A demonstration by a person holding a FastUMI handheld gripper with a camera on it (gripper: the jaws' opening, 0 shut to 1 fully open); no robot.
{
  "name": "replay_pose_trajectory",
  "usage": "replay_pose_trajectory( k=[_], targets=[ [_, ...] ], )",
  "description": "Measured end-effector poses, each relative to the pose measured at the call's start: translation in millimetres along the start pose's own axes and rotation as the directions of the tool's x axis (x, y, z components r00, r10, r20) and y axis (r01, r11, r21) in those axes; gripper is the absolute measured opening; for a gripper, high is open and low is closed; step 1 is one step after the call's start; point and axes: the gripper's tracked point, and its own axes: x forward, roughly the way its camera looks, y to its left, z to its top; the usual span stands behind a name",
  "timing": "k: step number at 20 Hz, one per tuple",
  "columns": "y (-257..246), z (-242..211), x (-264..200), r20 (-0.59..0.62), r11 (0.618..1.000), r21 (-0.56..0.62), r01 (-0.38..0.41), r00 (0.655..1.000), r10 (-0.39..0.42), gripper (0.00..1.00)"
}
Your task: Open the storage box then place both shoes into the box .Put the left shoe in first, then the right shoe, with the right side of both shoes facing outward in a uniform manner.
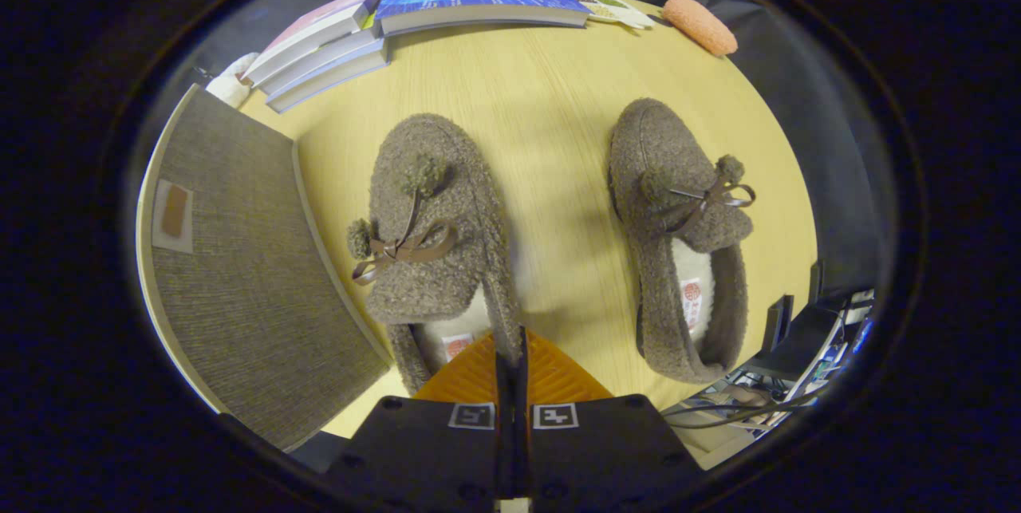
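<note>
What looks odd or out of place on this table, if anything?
Nothing is spilled or damaged. The two fuzzy shoes sit unevenly: the left shoe lies nearer the gripper, whose fingers pinch its heel rim, while the right shoe stands apart. The storage box beside them is closed.

Two shoes are seen on a pale yellow-tan table (550, 98) with fine wood grain. The left shoe (435, 210) and the right shoe (670, 202) are covered in grey-brown curly fleece, tied with dark brown bows, and lined in cream with a white and red label inside. The box (239, 274), at the left, is clad in finely woven grey-brown cloth with a cream edge and a white patch bearing a brown mark. At the far side, a blue book (478, 2), white-edged books (319, 50) and an orange-pink sponge (699, 25) are seen.
</note>
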Motion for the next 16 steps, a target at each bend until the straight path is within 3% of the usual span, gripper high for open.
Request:
replay_pose_trajectory(
  k=[2, 8, 16],
  targets=[
    [-1.5, -6.0, -8.8, 0.003, 1.000, 0.005, 0.030, 1.000, -0.030, 0.04],
    [-33.4, -12.0, -50.2, 0.042, 0.972, -0.056, 0.228, 0.973, -0.226, 0.04],
    [-35.6, -7.3, -153.7, 0.139, 0.926, -0.038, 0.375, 0.920, -0.367, 0.04]
  ],
)
